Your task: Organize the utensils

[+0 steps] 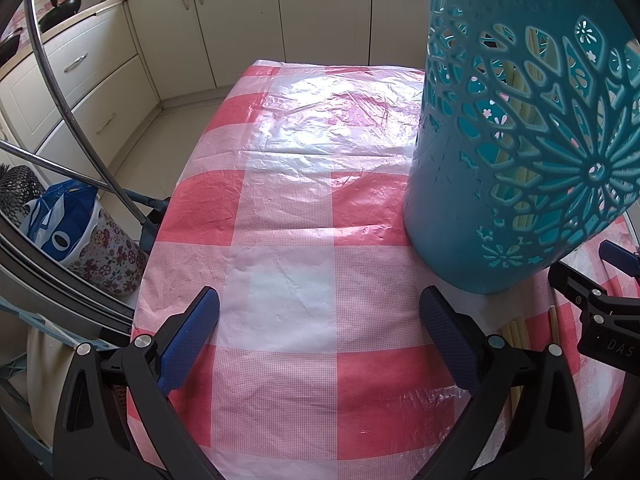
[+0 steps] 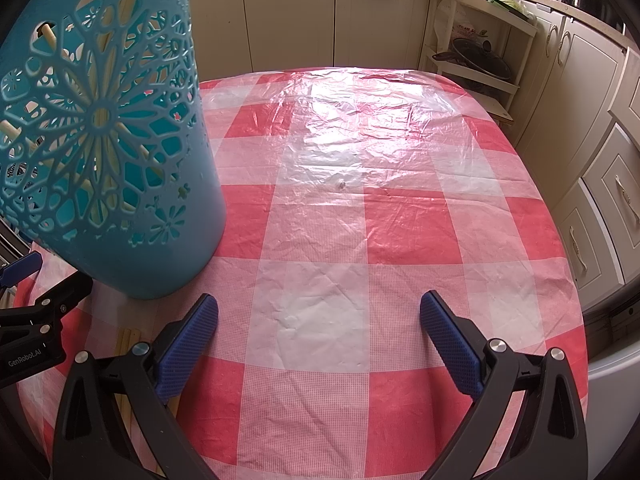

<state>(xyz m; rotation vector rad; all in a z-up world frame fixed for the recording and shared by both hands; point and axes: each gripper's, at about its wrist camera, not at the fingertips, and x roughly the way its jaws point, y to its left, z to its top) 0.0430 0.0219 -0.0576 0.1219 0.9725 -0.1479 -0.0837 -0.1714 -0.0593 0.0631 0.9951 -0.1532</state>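
A tall teal holder (image 1: 516, 128) with flower-shaped cut-outs stands upright on the table (image 1: 288, 208), which is covered by a red and white checked plastic cloth. Pale chopsticks (image 1: 524, 92) show through the cut-outs inside the holder, standing more or less upright and leaning a little. More chopsticks (image 1: 516, 330) lie flat on the cloth just in front of the holder's base, between the two tools; from the right wrist their ends (image 2: 127, 340) show beside the left finger of the right tool.

The left tool (image 1: 320, 336) hangs over the near part of the table with its blue-padded fingers spread wide and nothing between them. The holder stands just ahead of its right finger, apart from it. The right tool (image 2: 319, 336) is likewise wide open and holds nothing, with bare cloth between its pads. In its view the holder (image 2: 100, 128) stands ahead and to the left, near but not touching the left finger.

Each tool appears at the edge of the other's view, the two side by side with the loose chopsticks between them.

Cream kitchen cabinets (image 1: 248, 20) run behind the table. To the left a flowered bin (image 1: 108, 256) with a blue and white bag stands on the floor. To the right a white rack (image 2: 476, 52) holds a dark pan lid
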